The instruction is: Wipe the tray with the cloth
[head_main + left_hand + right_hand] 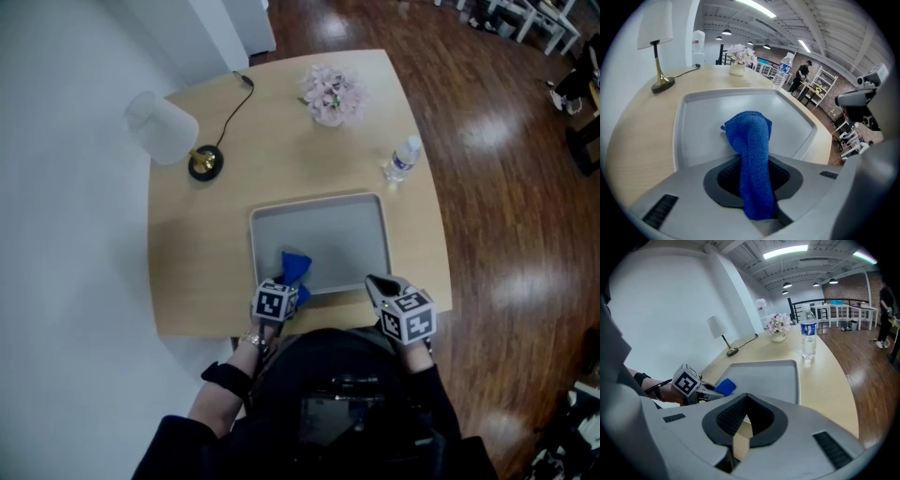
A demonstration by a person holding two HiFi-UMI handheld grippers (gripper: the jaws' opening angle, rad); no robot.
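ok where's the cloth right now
The cloth is clamped in the left gripper, at the near left corner of the tray in the head view.

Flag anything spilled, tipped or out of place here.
Nothing stands out: lamp, flowers and water bottle stand upright, the tray lies flat, and the blue cloth is pinched in the left hand-held gripper.

Head view looks steeply down from above, taking in the whole table point(197, 272). Left gripper view sits low and close over the tray point(703, 122), facing the lamp point(655, 26). Right gripper view looks across that same tray toward lamp and bottle point(808, 338).
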